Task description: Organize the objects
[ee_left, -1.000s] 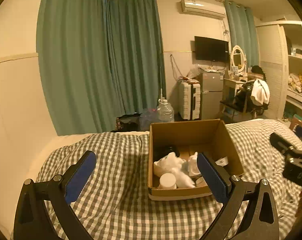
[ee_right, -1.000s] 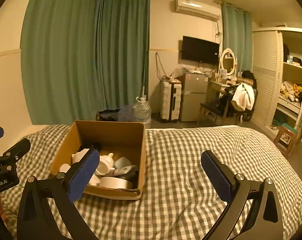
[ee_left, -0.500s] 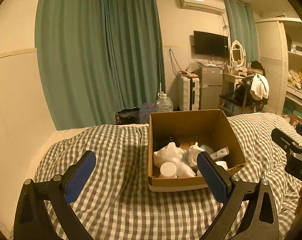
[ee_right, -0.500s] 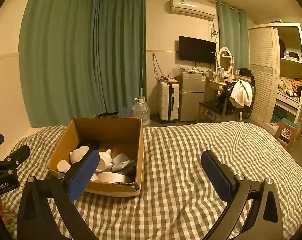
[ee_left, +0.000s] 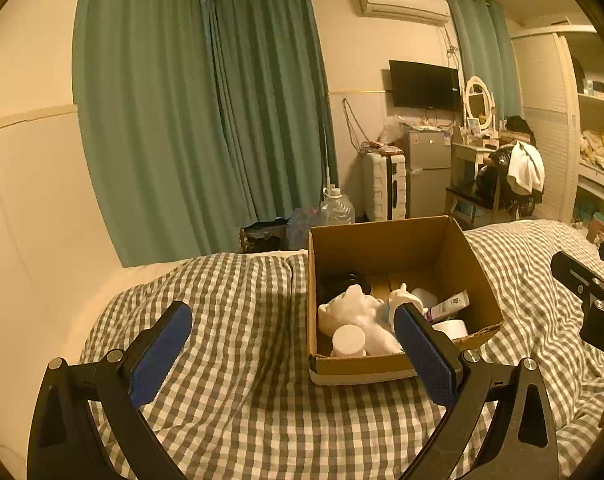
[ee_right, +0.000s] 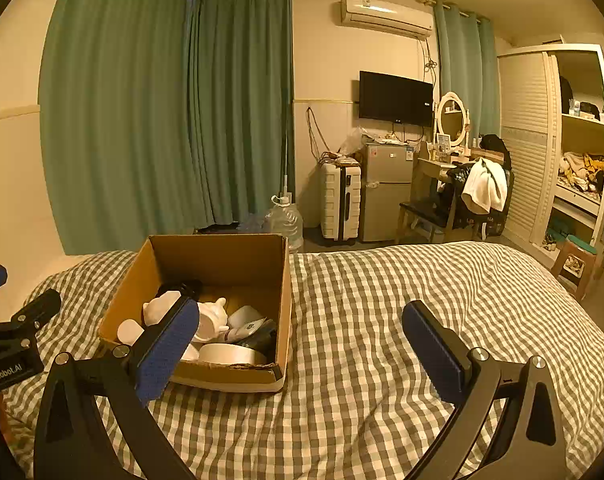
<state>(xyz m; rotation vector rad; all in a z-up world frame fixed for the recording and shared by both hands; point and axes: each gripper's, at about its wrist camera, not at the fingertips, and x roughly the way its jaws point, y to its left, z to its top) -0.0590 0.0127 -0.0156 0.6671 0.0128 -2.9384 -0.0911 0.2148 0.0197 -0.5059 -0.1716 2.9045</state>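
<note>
An open cardboard box (ee_left: 385,368) stands on the checked bed cover; it also shows in the right wrist view (ee_right: 222,252). Inside lie white figurines (ee_left: 353,310), a white jar (ee_left: 347,340), a tube (ee_left: 449,305), a roll of white tape (ee_right: 230,354) and a dark object at the back. My left gripper (ee_left: 292,334) is open and empty, held above the bed in front of the box's left side. My right gripper (ee_right: 300,338) is open and empty, to the right of the box. Each gripper shows at the edge of the other's view.
The checked bed cover (ee_right: 401,300) spreads to the right of the box. Beyond the bed are green curtains (ee_left: 222,120), a water jug (ee_right: 286,220), a white suitcase (ee_right: 339,204), a small fridge (ee_right: 387,190), a chair with clothes (ee_right: 477,196) and open shelves (ee_right: 581,160).
Both grippers have risen and tilted down a little, so the box sits lower in each view and more of its contents show. Both stay open.
</note>
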